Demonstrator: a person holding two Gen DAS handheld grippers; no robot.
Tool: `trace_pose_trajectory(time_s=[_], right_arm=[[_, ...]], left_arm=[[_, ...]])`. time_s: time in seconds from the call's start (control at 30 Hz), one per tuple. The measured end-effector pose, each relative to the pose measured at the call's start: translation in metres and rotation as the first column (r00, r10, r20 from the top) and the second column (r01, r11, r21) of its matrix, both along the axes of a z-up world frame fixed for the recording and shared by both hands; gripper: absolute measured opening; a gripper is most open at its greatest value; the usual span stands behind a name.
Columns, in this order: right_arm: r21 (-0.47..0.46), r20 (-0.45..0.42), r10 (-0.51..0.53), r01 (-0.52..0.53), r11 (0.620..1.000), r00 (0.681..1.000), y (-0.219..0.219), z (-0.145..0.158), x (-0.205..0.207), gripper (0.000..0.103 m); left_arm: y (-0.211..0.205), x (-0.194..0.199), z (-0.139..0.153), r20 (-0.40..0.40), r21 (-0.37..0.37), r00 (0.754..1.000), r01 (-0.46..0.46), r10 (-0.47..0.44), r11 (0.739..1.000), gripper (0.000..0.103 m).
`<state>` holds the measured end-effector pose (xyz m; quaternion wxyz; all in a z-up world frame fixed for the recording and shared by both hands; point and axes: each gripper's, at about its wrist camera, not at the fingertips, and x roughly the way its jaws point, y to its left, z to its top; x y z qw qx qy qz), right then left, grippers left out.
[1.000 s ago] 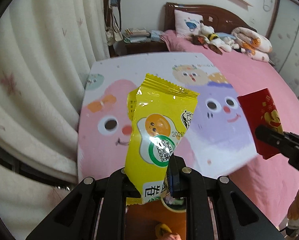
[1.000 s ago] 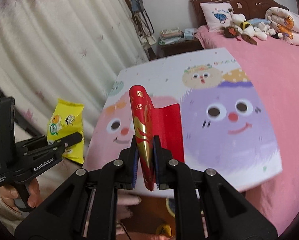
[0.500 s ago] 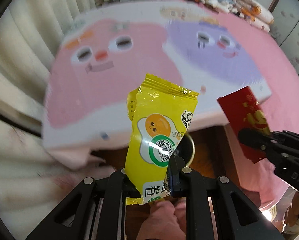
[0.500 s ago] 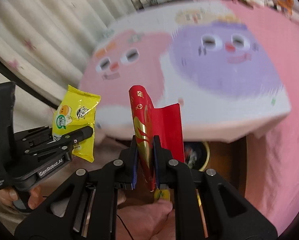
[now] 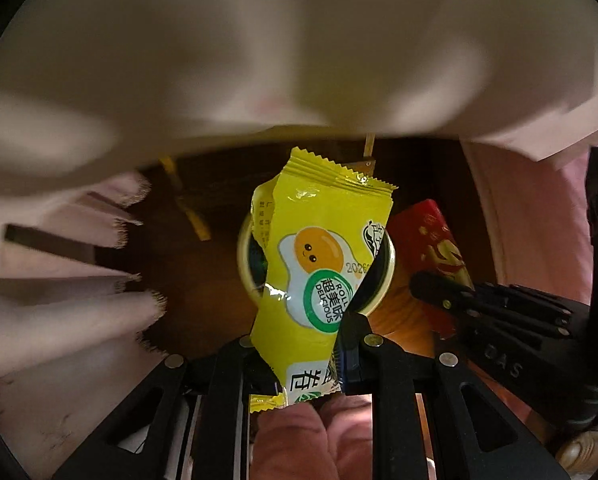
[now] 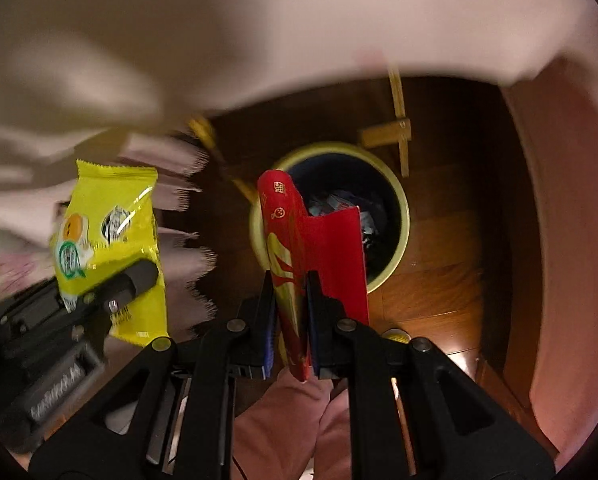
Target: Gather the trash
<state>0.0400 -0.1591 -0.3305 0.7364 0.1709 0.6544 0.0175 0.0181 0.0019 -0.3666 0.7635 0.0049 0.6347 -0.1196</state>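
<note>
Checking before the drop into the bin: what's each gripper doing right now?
Left gripper: shut on the yellow snack wrapper.
Right gripper: shut on the red envelope.

Yellow wrapper [image 5: 319,264] with a fried-egg cartoon and green ring; red envelope [image 6: 299,248] with gold print; bin [image 6: 395,240], pale-yellow rim, dark inside; brown wood floor [image 6: 439,288].

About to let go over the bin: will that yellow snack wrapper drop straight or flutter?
The yellow wrapper looks thin and probably light, so it may flutter. It stands upright in the left gripper, so it has some stiffness. Glossy film: likely slippery.
</note>
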Motion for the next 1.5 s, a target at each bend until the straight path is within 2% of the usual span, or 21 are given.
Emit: trace_pose_trajectory(time_s=[0.1,0.17,0.23,0.27,0.33,0.37,0.4,0.43,0.5,0.67,0.77,0.97,1.17,1.3,1.5], right_arm=[[0.015,-0.011,-0.038,0.039,0.999,0.999,-0.013,-0.038,0.004,0.011],[0.038,-0.013,-0.057,0.057,0.998,0.998,-0.02,-0.059,0.01,0.011],[0.05,-0.015,-0.065,0.065,0.997,0.998,-0.023,-0.079,0.017,0.014],[0.06,-0.017,-0.067,0.068,0.996,0.998,-0.028,-0.084,0.021,0.017],[0.078,-0.018,-0.076,0.077,0.994,0.997,-0.032,-0.092,0.026,0.029],[0.078,-0.016,-0.081,0.082,0.994,0.997,-0.033,-0.096,0.027,0.033],[0.075,-0.014,-0.086,0.087,0.993,0.996,-0.037,-0.097,0.028,0.042],[0.077,-0.008,-0.092,0.092,0.993,0.996,-0.039,-0.097,0.03,0.049],[0.09,0.001,-0.094,0.093,0.992,0.996,-0.043,-0.094,0.029,0.056],[0.064,0.01,-0.06,0.059,0.996,0.998,-0.038,-0.075,0.027,0.056],[0.064,0.016,-0.054,0.053,0.997,0.998,-0.034,-0.046,0.019,0.056],[0.003,0.046,0.015,-0.016,1.0,0.999,-0.021,0.031,0.004,0.06],[-0.034,0.119,0.075,-0.072,0.997,0.99,-0.007,0.132,-0.011,0.064],[-0.045,0.155,0.088,-0.082,0.996,0.984,-0.004,0.193,-0.016,0.066],[-0.059,0.26,0.12,-0.108,0.992,0.958,-0.007,0.293,-0.019,0.067]], left_arm=[[-0.015,0.008,-0.031,-0.004,0.006,1.0,0.012,-0.012,1.0,0.022],[-0.018,0.011,-0.046,0.003,0.022,1.0,0.011,-0.011,1.0,0.035],[-0.018,0.014,-0.054,0.0,0.028,1.0,0.009,-0.009,1.0,0.057],[-0.016,0.014,-0.056,0.004,0.028,1.0,0.004,-0.004,1.0,0.063],[-0.011,0.012,-0.059,0.011,0.036,1.0,-0.019,0.018,0.999,0.077],[-0.022,0.035,-0.059,0.005,0.037,1.0,-0.025,0.025,0.999,0.081],[-0.029,0.05,-0.058,-0.001,0.042,0.999,-0.034,0.034,0.999,0.088],[-0.027,0.049,-0.056,0.0,0.044,0.999,-0.043,0.043,0.998,0.088],[-0.023,0.055,-0.051,0.0,0.052,0.999,-0.049,0.049,0.997,0.088],[-0.004,0.053,-0.029,-0.014,0.062,0.997,-0.073,0.074,0.995,0.088],[0.003,0.043,0.002,-0.017,0.057,0.996,-0.086,0.087,0.995,0.088],[0.009,0.023,0.095,0.043,0.061,0.994,-0.099,0.096,0.993,0.088],[0.016,0.014,0.201,0.141,0.067,0.987,-0.094,0.084,0.993,0.088],[0.018,0.012,0.275,0.216,0.06,0.971,-0.118,0.103,0.991,0.088],[0.021,0.008,0.363,0.319,0.04,0.938,-0.154,0.134,0.987,0.088]])
